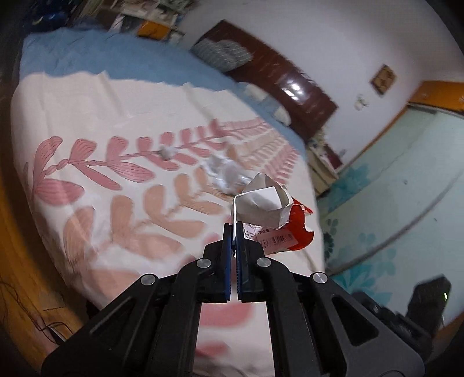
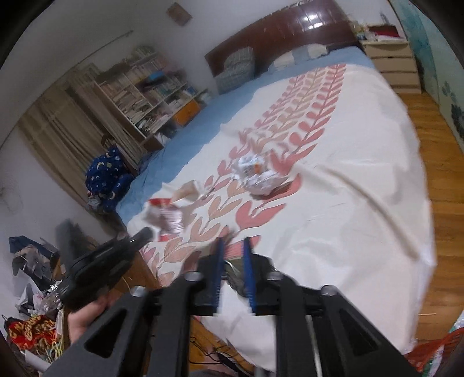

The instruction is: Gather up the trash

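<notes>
My left gripper (image 1: pixel 234 229) is shut on a red and white torn wrapper (image 1: pixel 278 229) and holds it above the bed's near corner. The wrapper also shows blurred in the right wrist view (image 2: pixel 168 216), ahead of the left gripper (image 2: pixel 139 236). A crumpled white paper wad (image 1: pixel 223 174) lies on the leaf-print cover and shows in the right wrist view (image 2: pixel 256 174). A small paper ball (image 1: pixel 166 151) lies farther back. A beige scrap (image 2: pixel 188 190) lies on the cover. My right gripper (image 2: pixel 233 240) is shut on a small dark crumpled piece (image 2: pixel 235 274) over the bed's near edge.
The bed (image 2: pixel 348 188) fills both views, with a blue sheet (image 1: pixel 87 55) and a dark headboard (image 2: pixel 290 26) behind. A bookshelf (image 2: pixel 139 87) and clutter (image 2: pixel 32 290) stand to the left, drawers (image 2: pixel 391 63) at the back right, wood floor (image 2: pixel 435 174) on the right.
</notes>
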